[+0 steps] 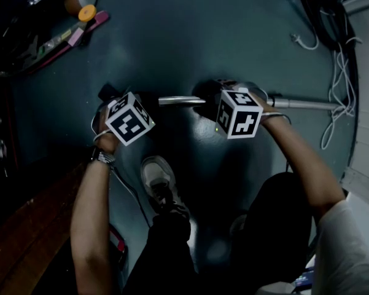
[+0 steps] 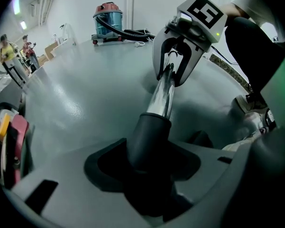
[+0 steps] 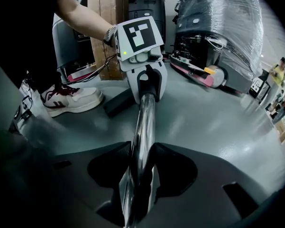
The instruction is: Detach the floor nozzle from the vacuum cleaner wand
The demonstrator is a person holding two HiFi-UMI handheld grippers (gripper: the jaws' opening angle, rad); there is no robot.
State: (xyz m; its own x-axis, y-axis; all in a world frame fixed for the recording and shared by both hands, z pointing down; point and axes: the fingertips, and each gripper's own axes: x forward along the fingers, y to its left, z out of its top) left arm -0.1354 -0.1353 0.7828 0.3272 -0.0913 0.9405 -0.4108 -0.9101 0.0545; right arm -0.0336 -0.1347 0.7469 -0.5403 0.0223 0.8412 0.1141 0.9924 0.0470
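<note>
The jaws of the left gripper (image 2: pixel 149 167) stand partly apart and are clamped on the black neck of the floor nozzle (image 2: pixel 149 137), which fills the gap between them. The chrome wand (image 2: pixel 163 96) is seated in that neck and runs just above the floor to the right gripper (image 3: pixel 138 184). That gripper's jaws are likewise partly apart and press on the bare metal tube from both sides. The two grippers sit near each other along the wand, both pointing steeply down. The tube carries on past the right one toward the right edge of the head view.

The floor (image 1: pixel 172 35) is smooth, grey-green and glossy, with soft patches of reflected light. In the head view, rolls of tape (image 1: pixel 86 11) and long tools lie among dark clutter at its far left, with a wooden board (image 1: pixel 24 238) lower down. The person's shoe (image 1: pixel 158 180) is planted between the grippers, nearer the body. White cables (image 1: pixel 341 72) loop over the floor at the right.

The left gripper view shows a wide, bright hall. People (image 2: pixel 4 51) stand at the far left, and a canister vacuum (image 2: pixel 108 18) with a dark hose sits by the back wall. The right gripper view shows a wooden panel (image 3: pixel 118 4) behind the left arm and a plastic-wrapped machine (image 3: pixel 227 27) to the right.
</note>
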